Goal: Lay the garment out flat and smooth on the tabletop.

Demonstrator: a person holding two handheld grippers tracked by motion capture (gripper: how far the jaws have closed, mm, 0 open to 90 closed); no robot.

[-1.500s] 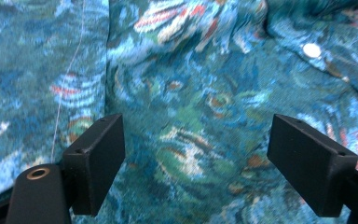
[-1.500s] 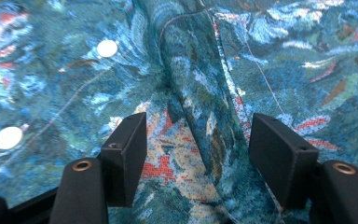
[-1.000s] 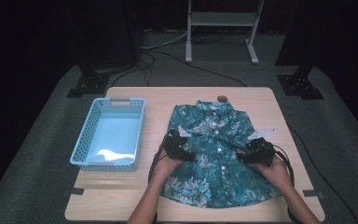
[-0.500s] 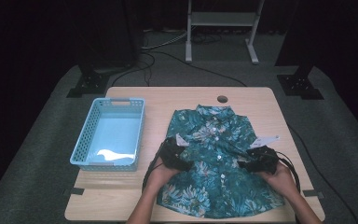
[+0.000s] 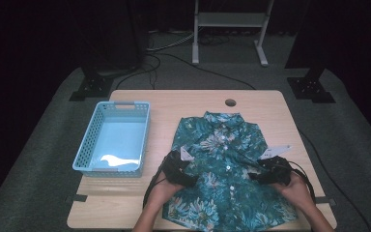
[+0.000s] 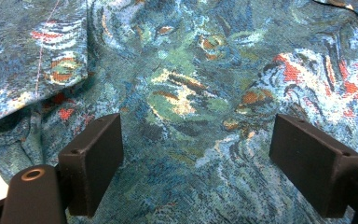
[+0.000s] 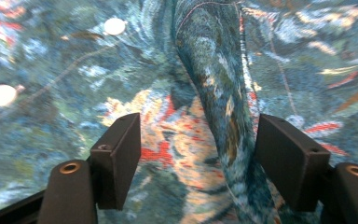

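Left gripper (image 5: 186, 170), right gripper (image 5: 264, 172): both on floral shirt (image 5: 224, 174), jaws spread wide, nothing clamped. Blue basket (image 5: 113, 137) beside shirt.

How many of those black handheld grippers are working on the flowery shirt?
2. The left gripper sits on the left side of the teal floral button-up shirt; the right gripper is on its right side. Both have open jaws over the cloth.
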